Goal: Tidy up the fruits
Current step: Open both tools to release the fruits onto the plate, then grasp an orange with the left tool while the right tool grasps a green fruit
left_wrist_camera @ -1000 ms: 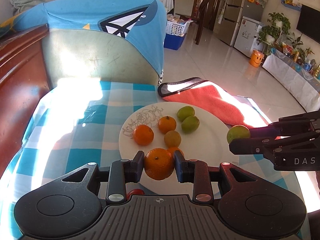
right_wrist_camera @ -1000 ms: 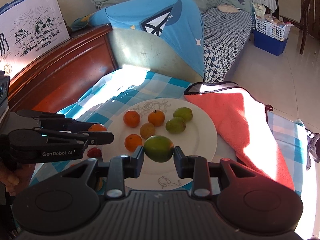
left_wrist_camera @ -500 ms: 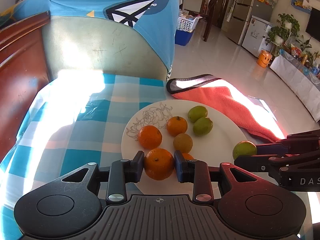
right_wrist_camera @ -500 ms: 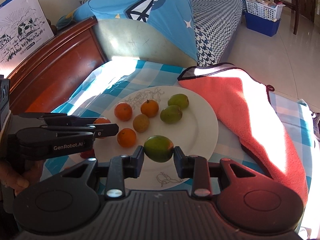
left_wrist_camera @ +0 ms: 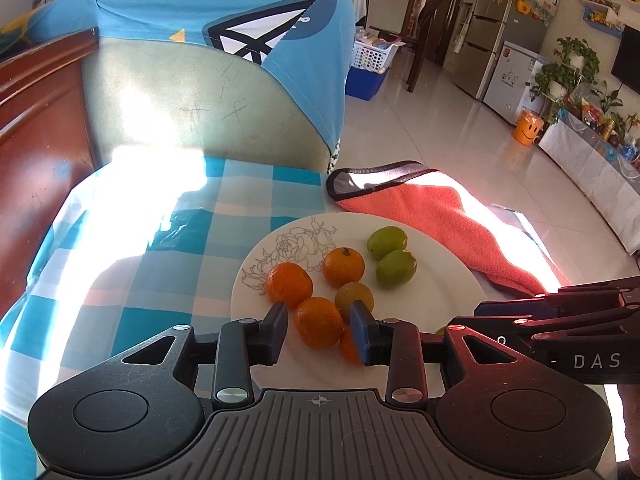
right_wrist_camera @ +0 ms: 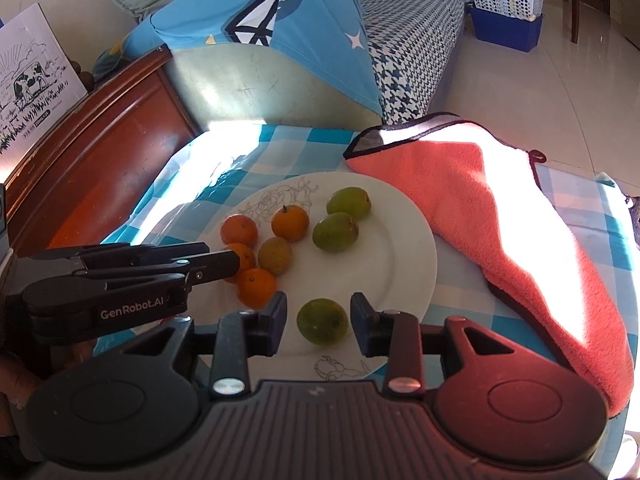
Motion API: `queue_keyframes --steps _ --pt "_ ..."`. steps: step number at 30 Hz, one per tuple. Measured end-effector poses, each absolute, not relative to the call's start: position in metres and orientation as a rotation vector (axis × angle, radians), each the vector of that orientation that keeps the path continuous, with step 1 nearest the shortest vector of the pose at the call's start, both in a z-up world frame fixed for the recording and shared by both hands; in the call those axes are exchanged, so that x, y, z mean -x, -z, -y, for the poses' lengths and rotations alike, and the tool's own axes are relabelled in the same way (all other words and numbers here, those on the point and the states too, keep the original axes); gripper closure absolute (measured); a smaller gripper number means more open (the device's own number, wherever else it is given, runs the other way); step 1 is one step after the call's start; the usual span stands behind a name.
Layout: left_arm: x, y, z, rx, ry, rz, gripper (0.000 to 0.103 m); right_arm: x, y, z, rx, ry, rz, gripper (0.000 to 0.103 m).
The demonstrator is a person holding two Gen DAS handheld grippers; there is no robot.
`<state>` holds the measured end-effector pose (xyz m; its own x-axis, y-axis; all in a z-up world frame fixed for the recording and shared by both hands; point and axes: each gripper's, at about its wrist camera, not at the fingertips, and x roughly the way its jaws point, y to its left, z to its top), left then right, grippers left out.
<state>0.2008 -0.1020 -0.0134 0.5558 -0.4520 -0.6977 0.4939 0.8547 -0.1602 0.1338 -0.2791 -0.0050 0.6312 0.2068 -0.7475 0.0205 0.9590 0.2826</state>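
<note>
In the left wrist view, the left gripper (left_wrist_camera: 319, 334) is seen with its jaws opening; a mandarin (left_wrist_camera: 319, 322) lies between them on the near part of the white plate (left_wrist_camera: 440, 300), and a gap shows on each side, so it is no longer pinched. Straight ahead of the jaws more mandarins, a dull yellowish fruit (left_wrist_camera: 354, 297) and two green fruits (left_wrist_camera: 386, 256) are grouped. The right gripper (left_wrist_camera: 460, 326) enters low from the right edge.

In the right wrist view, the right gripper (right_wrist_camera: 319, 326) is likewise opening, and a roundish green fruit (right_wrist_camera: 322, 321) sits free between the pads on the plate's near rim (right_wrist_camera: 416, 280), with no marked long axis. The other green fruits lie further ahead, apart from it. A retreat straight back is judged to be what clears each fruit.

The plate rests on a blue checked cloth (right_wrist_camera: 592, 240) beside an orange towel (right_wrist_camera: 500, 208); a tiled floor is seen beyond.
</note>
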Motion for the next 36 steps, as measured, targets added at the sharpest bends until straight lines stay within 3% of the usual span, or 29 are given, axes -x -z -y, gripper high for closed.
queue_keyframes --steps 3,8,22,28,36 --pt "-0.196 0.005 0.099 -0.058 0.543 -0.794 0.052 -0.133 0.002 0.282 -0.292 -0.102 -0.88 0.064" --pt "-0.187 -0.009 0.089 -0.094 0.502 -0.776 0.044 -0.131 -0.004 0.284 -0.293 -0.107 -0.86 0.062" --pt "-0.155 -0.015 0.044 -0.12 0.442 -0.799 0.035 -0.109 -0.016 0.271 -0.256 -0.166 -0.837 0.049" --pt "-0.137 -0.016 0.025 -0.116 0.44 -0.803 0.022 -0.098 -0.018 0.265 -0.254 -0.17 -0.83 0.043" --pt "-0.118 -0.011 0.007 -0.126 0.479 -0.812 0.02 -0.076 -0.01 0.238 -0.217 -0.243 -0.855 0.042"
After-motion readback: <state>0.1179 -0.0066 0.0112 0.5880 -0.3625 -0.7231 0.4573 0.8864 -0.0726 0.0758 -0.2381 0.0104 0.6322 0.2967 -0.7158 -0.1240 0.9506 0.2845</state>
